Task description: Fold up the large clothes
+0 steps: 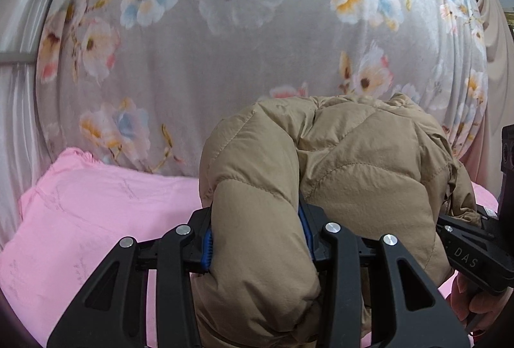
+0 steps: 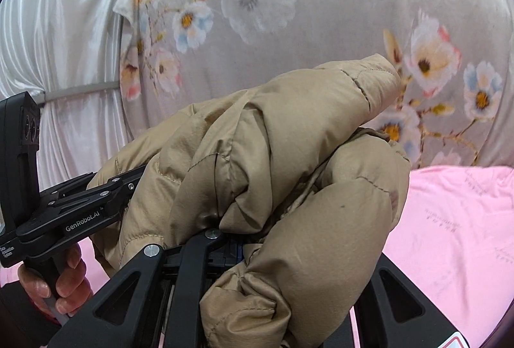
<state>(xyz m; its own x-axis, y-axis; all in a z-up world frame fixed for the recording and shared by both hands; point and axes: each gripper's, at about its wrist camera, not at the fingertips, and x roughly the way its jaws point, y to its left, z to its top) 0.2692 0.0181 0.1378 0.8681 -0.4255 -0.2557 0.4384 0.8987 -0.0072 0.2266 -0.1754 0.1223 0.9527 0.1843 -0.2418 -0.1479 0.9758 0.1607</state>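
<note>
Both wrist views face the floral blanket (image 1: 225, 58), close behind the jacket (image 2: 289, 155).

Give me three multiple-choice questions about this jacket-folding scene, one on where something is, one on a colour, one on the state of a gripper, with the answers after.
1. Where is the floral blanket relative to the puffer jacket?
A. Behind it
B. Under it
C. Draped over it

2. What colour is the sheet under the jacket?
A. White
B. Pink
C. Blue

3. What is the left gripper doing?
A. Standing open over the sheet
C. Closed on nothing
B. Clamped on a fold of the jacket

Answers:
1 A, the flowered cloth rises as a backdrop beyond the tan jacket in both views.
2 B, pink cloth shows on either side of the jacket.
3 B, padded tan fabric fills the gap between the blue-padded fingers; the right gripper likewise pinches the jacket.
</note>
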